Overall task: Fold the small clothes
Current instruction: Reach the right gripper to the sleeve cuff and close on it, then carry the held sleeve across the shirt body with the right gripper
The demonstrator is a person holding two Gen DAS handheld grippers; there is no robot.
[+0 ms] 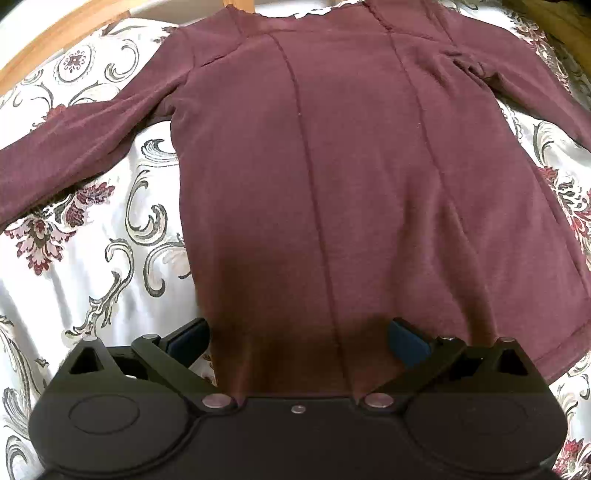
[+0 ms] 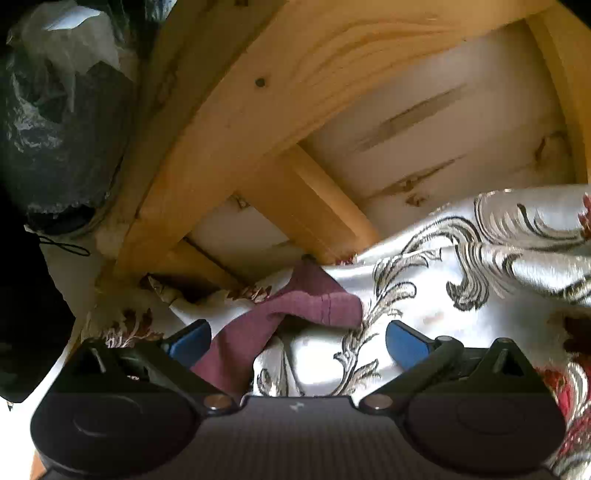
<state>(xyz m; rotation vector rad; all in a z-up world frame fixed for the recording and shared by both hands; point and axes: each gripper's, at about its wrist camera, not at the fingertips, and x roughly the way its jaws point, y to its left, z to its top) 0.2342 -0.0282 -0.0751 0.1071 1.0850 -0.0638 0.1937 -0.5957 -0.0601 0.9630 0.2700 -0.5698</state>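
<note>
The maroon long-sleeved top (image 1: pixel 332 177) is lying spread flat on the floral bedspread (image 1: pixel 92 258), and by the look of it no fold is made yet: the body is lying open, both sleeves are reaching out sideways, and the hem is running straight, so nearly the whole job is left. The left gripper (image 1: pixel 298 338) is hovering over the hem with its jaws released and wide apart, cloth showing in the gap between them but nothing pinched; one blue pad is sitting just outside the garment's edge and the other is sitting over the cloth. From these jaws the top's long axis is running straight ahead, hem nearest and neckline farthest, pointing toward the wooden bed frame (image 1: pixel 66 33) beyond, with two seams tracing that same line up the body. The left sleeve (image 1: pixel 74 147) is slanting out and back toward the jaws' left side. The right gripper (image 2: pixel 298 341) is also standing released, its jaws spread around nothing, and the cuff end of the right sleeve (image 2: pixel 295 306) is lying just ahead of and between them, bunched and bent over on itself on the bedspread, its open end facing to the jaws' right. Beyond it a dark plastic bag (image 2: pixel 55 129) is sitting beside the frame. I judge that the sleeves need bringing in first, then the body folding.
</note>
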